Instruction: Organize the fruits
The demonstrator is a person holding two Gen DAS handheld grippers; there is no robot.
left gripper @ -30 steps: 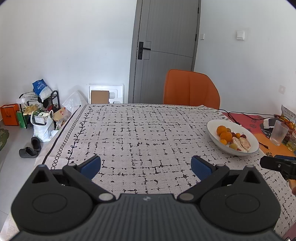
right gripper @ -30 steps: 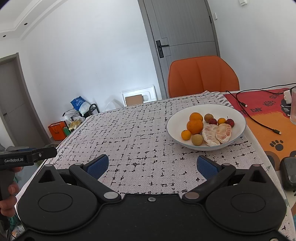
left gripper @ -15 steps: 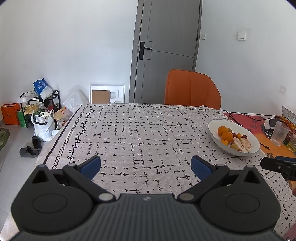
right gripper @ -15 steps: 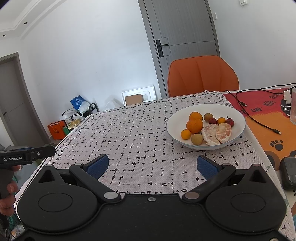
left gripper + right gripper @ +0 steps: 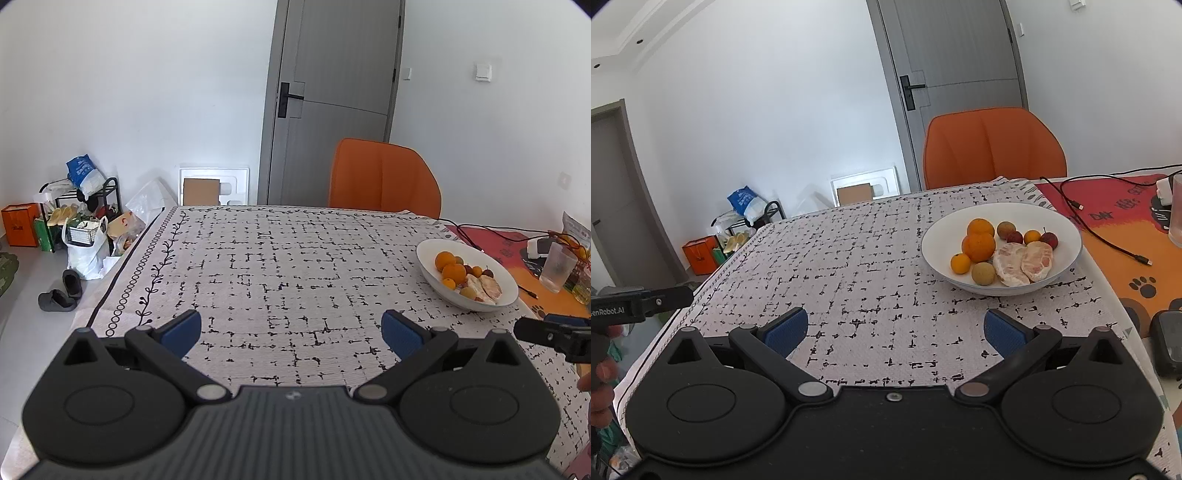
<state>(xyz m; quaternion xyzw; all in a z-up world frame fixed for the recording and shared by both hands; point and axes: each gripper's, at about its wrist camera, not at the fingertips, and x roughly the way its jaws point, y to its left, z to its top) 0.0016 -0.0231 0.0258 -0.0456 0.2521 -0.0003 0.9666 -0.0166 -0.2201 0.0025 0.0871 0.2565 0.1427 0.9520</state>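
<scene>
A white bowl [image 5: 1067,225] stands on the patterned tablecloth at the right. It holds two oranges [image 5: 978,246], small tangerines, two peeled pomelo pieces [image 5: 1023,263], a longan-like brown fruit [image 5: 983,274] and small red fruits. In the left wrist view the bowl [image 5: 432,269] is far right. My left gripper [image 5: 291,332] is open and empty above the near table edge. My right gripper [image 5: 893,329] is open and empty, the bowl ahead and to its right.
An orange chair [image 5: 384,181] stands at the far side. A plastic cup [image 5: 557,267], cables and a colourful mat [image 5: 1115,210] lie at the right. A dark device [image 5: 1167,341] lies near the right edge. Bags and shoes crowd the floor at left [image 5: 85,240].
Both grippers have barely moved. The left view has drifted slightly, so the bowl sits a little further right.
</scene>
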